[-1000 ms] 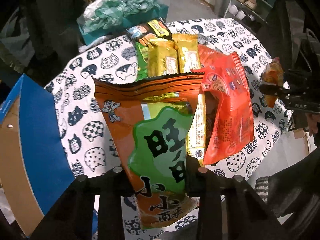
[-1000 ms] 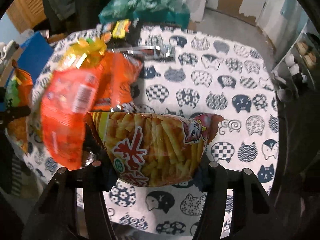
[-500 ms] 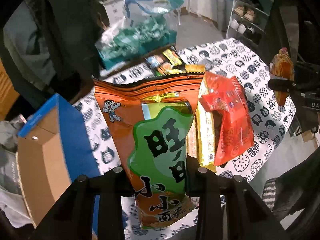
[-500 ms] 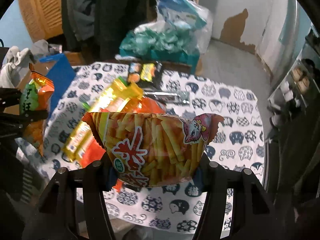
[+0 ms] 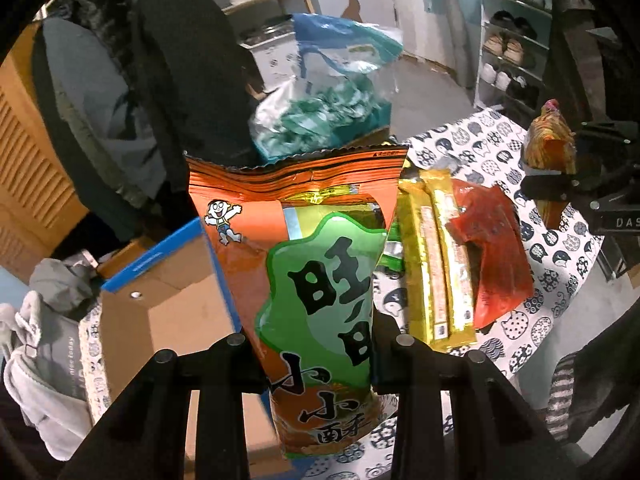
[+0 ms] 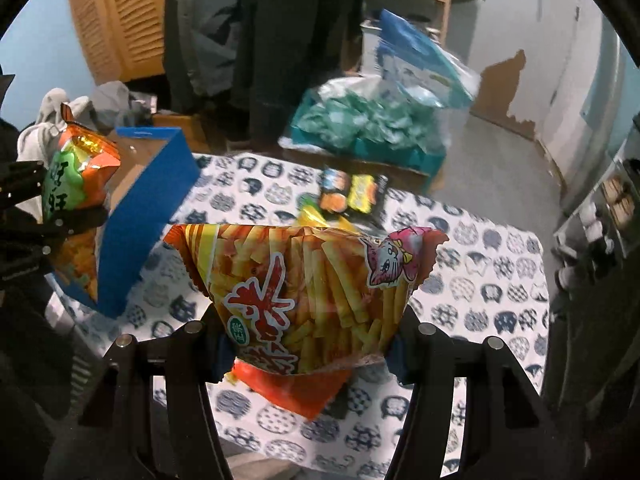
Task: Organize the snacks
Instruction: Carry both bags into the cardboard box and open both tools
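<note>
My left gripper (image 5: pixel 316 356) is shut on an orange and green snack bag (image 5: pixel 308 280), held upright above the near edge of an open cardboard box with blue sides (image 5: pixel 176 296). The same bag shows at the left of the right wrist view (image 6: pixel 76 184). My right gripper (image 6: pixel 308 340) is shut on an orange bag of shrimp sticks (image 6: pixel 308 292), held above the cat-print table (image 6: pixel 480 280). That bag and gripper show at the right of the left wrist view (image 5: pixel 548 152). Yellow packets (image 5: pixel 436 260) and a red packet (image 5: pixel 496 256) lie on the table.
The blue box (image 6: pixel 140 216) stands at the table's left end. A dark packet (image 6: pixel 352 192) lies near the table's far edge. A bag of teal wrapped items (image 6: pixel 368 120) stands beyond the table. Grey clothes (image 5: pixel 36 340) lie left of the box. Shoe shelves (image 5: pixel 508 48) stand far right.
Both grippers have risen and tilted up with their bags. The left one has swung left over the blue box. The table's snacks now sit lower and further right in its view.
</note>
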Tool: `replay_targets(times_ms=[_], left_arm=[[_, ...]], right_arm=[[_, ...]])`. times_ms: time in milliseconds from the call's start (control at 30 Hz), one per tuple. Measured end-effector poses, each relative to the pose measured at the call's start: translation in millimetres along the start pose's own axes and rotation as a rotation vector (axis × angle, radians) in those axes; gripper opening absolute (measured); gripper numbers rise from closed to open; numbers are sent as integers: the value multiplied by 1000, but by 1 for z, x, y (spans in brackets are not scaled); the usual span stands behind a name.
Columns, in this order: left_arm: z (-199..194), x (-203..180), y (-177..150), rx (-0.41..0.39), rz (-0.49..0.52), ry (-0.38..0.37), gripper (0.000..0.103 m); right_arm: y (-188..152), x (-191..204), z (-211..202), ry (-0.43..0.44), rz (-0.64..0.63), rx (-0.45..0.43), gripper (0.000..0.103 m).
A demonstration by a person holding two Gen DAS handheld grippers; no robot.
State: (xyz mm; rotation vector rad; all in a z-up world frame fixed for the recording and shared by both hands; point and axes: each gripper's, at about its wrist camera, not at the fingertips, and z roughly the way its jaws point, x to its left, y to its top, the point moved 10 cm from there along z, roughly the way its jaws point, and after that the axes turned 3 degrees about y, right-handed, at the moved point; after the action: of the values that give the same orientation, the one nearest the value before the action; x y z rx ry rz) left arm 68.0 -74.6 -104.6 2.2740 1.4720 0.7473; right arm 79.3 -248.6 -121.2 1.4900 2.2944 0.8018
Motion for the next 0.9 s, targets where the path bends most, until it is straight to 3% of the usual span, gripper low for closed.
replay_targets(times_ms=[700, 900], left_arm=[[-14, 104, -45, -28, -147, 85, 35], [-5, 136, -68, -4, -199, 107, 35]], right_arm=[[77, 154, 56, 155, -143, 23, 59], [90, 202, 75, 190, -202, 43, 59]])
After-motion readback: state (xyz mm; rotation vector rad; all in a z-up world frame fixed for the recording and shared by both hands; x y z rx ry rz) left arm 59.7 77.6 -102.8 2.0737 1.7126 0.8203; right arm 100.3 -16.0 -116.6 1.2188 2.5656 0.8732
